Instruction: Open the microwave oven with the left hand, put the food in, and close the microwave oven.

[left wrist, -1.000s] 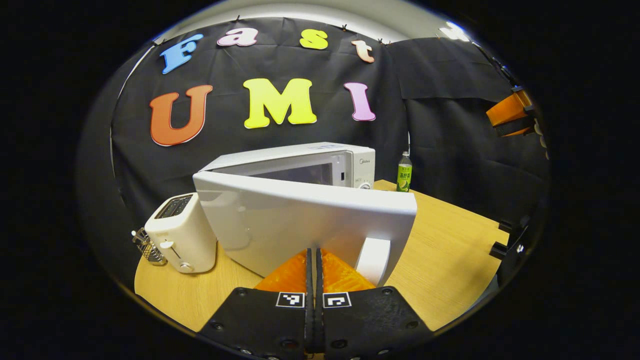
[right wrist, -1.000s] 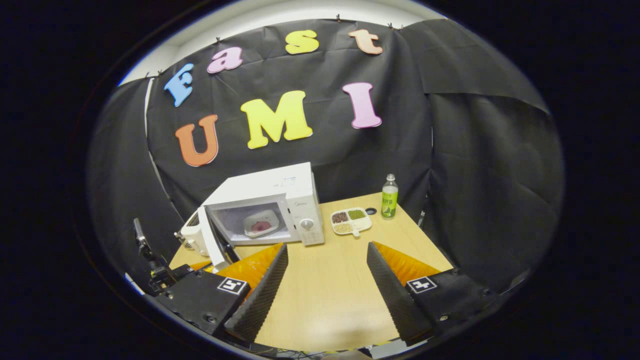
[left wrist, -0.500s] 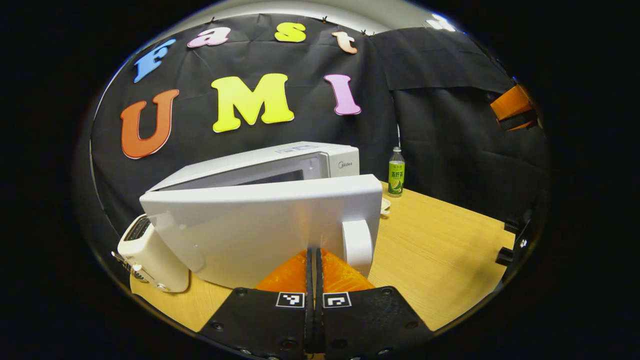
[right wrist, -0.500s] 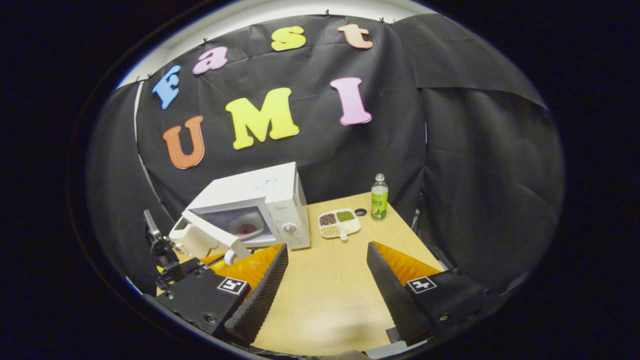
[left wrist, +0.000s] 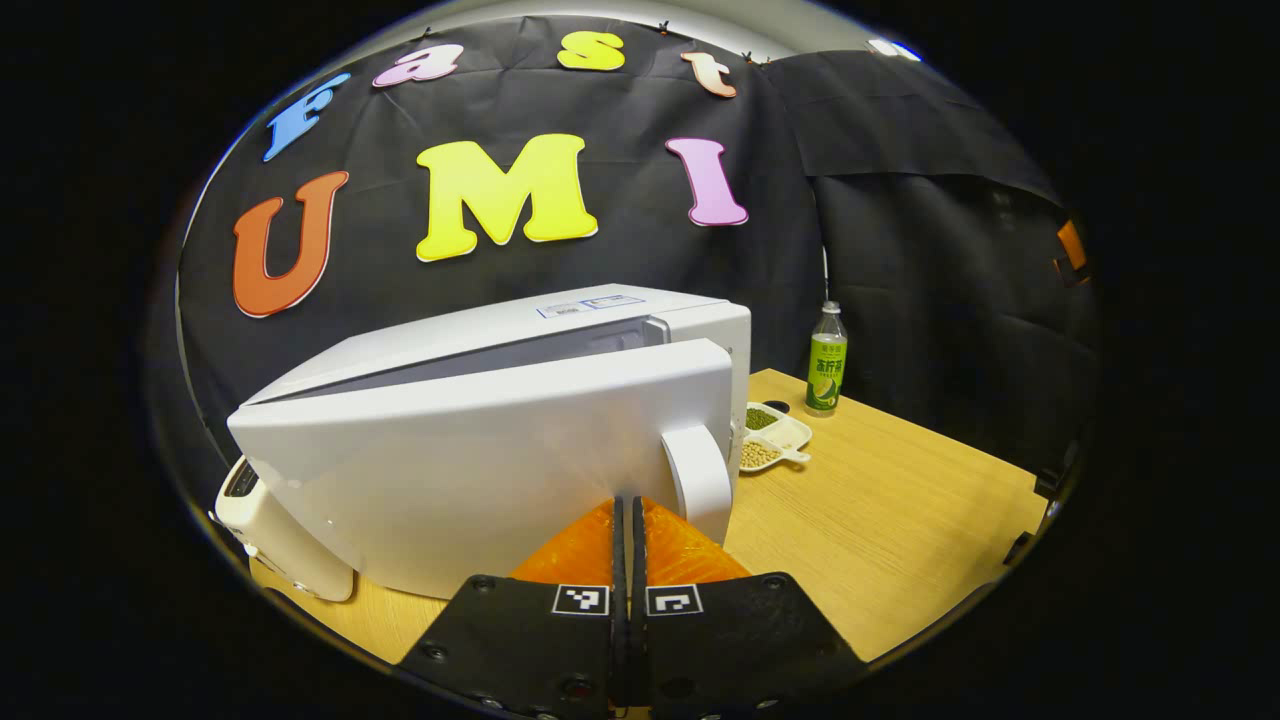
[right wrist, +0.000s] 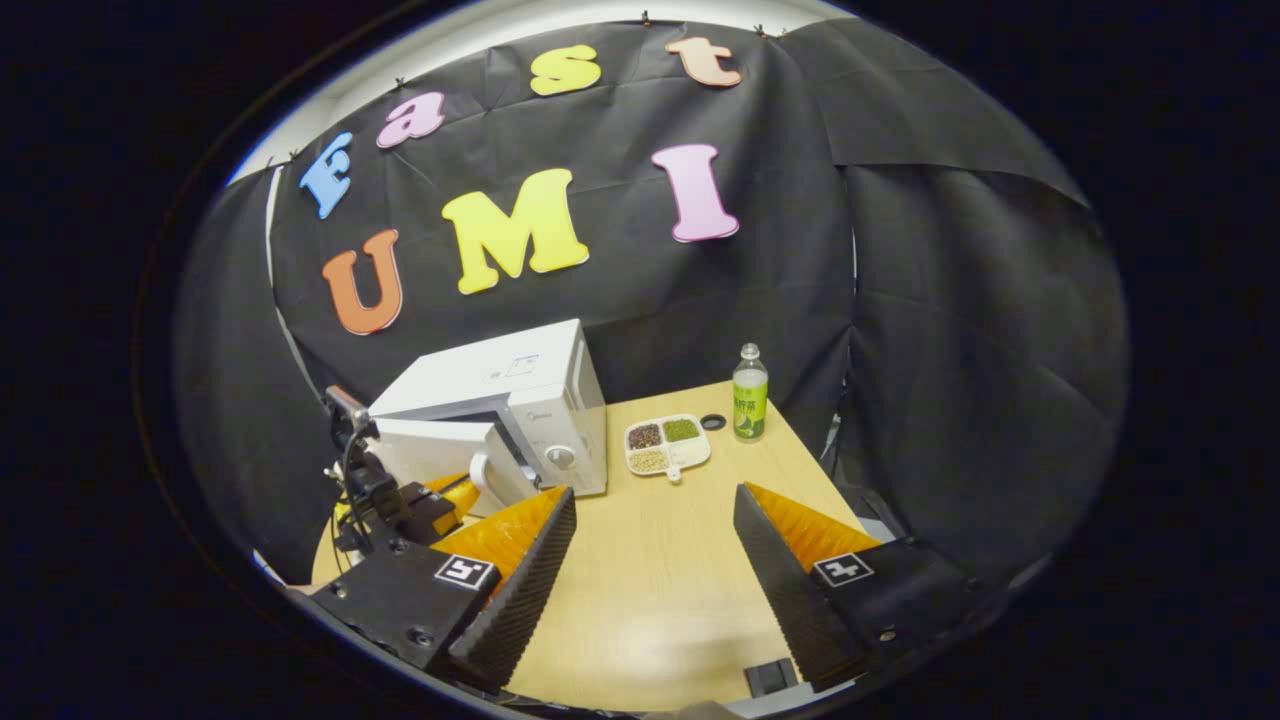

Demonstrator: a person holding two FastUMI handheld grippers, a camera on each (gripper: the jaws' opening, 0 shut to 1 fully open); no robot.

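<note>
The nearly closed microwave door (left wrist: pixel 480 470) hides the oven's inside and most of the toaster (left wrist: pixel 275 535).

Wooden table (right wrist: pixel 660 560) carries the microwave (right wrist: pixel 520 400); tray (right wrist: pixel 667 445) just beside it, bottle (right wrist: pixel 749 394) beyond, toaster (left wrist: pixel 270 530) behind.

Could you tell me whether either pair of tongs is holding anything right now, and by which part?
Nothing is held. The left tongs are shut and empty, their tips at the microwave door; the right tongs are open over the table.

No legible text on anything.
</note>
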